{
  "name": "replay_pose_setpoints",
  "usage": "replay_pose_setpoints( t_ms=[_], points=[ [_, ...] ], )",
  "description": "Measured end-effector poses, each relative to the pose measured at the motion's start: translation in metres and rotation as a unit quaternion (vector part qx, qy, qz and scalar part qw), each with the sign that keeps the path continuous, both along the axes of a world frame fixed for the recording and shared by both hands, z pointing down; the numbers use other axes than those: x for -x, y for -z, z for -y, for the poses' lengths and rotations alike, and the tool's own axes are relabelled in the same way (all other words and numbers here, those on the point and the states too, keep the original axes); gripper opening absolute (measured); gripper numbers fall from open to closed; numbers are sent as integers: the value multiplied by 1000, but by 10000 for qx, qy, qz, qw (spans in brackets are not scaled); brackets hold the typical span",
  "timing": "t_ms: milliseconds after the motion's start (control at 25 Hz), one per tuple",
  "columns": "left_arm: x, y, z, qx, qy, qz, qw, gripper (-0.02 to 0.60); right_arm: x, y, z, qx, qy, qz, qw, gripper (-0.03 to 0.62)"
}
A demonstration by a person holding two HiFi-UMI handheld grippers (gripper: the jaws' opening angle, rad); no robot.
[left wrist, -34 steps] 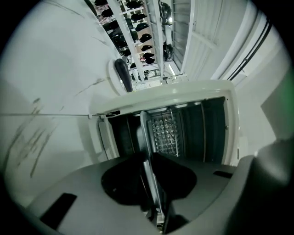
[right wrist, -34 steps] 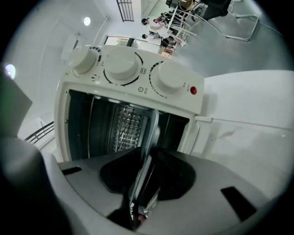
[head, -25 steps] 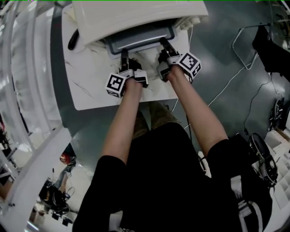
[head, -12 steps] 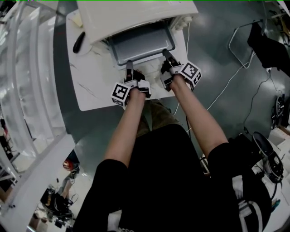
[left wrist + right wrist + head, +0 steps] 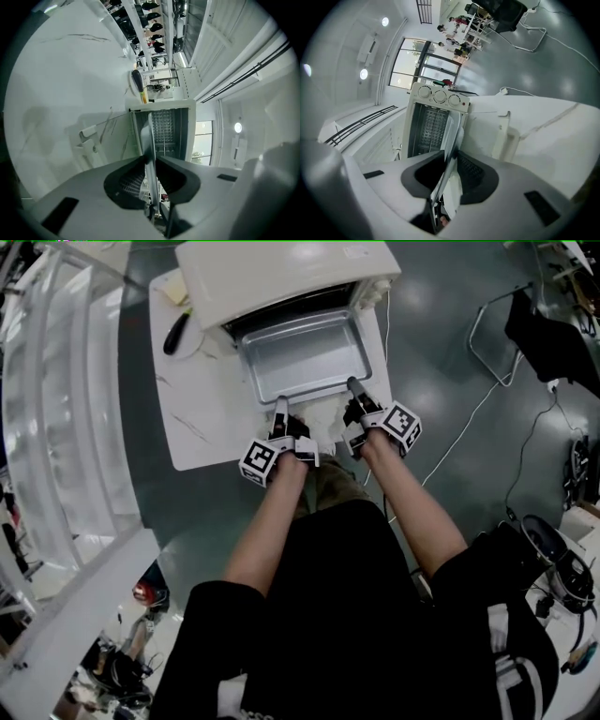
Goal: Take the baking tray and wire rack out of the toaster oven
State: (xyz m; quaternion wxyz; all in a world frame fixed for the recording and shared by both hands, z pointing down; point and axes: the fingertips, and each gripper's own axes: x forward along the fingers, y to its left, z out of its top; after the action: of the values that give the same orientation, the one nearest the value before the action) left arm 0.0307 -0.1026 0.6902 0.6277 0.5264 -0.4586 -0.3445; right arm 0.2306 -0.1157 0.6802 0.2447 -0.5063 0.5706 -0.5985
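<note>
The baking tray [image 5: 305, 357] sticks mostly out of the front of the toaster oven [image 5: 272, 273], above the white surface [image 5: 202, 418]. The left tool [image 5: 280, 407] and the right tool [image 5: 353, 383] are each clenched on its near rim.

The toaster oven [image 5: 281, 273] is cream-white, and its three knobs [image 5: 439, 97] have the same cream tone. The baking tray [image 5: 305, 357] is dull silver-grey. The table [image 5: 202, 418] is white with thin dark veins (a marble-like pattern). The left gripper [image 5: 280, 404] and the right gripper [image 5: 354, 385] have black fingers, and each carries a white cube with black square markers. The floor [image 5: 450, 334] is glossy dark grey-green. The person's shirt [image 5: 347, 615] is black.
</note>
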Motion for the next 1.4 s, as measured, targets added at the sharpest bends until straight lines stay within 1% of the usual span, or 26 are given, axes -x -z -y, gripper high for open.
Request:
replay_pose_setpoints(
  t_ms=[160,280,400,600,760,880,1040,1160,1320,1400],
  points=[
    [2,4,-19,-91,-272,32,9996,87,1,-1,-30,111,-113,16,9999,101],
    [12,9,-37,-103,-448,94,9989,87,10,5,-51,91,-171,-21,9998,101],
    [26,15,-49,-192,-490,-1,9986,87,26,11,-65,4,-137,-25,9999,101],
    [59,16,-65,-115,-539,111,9984,86,58,15,-80,52,-21,-81,10000,103],
    [92,21,-72,-260,-394,54,9989,87,92,18,-83,-5,154,-108,9998,104],
    [122,21,-76,-226,-255,73,9994,87,122,18,-83,70,333,-151,9993,107],
    [165,20,-79,-210,-109,217,9995,87,165,14,-81,99,590,-154,9981,109],
    [202,20,-84,-120,-42,357,9993,87,202,11,-81,96,762,-122,9970,110],
    [245,10,-85,-210,96,289,9993,87,246,1,-81,216,1019,-198,9944,114],
    [263,5,-87,-154,138,299,9993,87,265,-7,-80,238,1112,-177,9934,115]
  ],
)
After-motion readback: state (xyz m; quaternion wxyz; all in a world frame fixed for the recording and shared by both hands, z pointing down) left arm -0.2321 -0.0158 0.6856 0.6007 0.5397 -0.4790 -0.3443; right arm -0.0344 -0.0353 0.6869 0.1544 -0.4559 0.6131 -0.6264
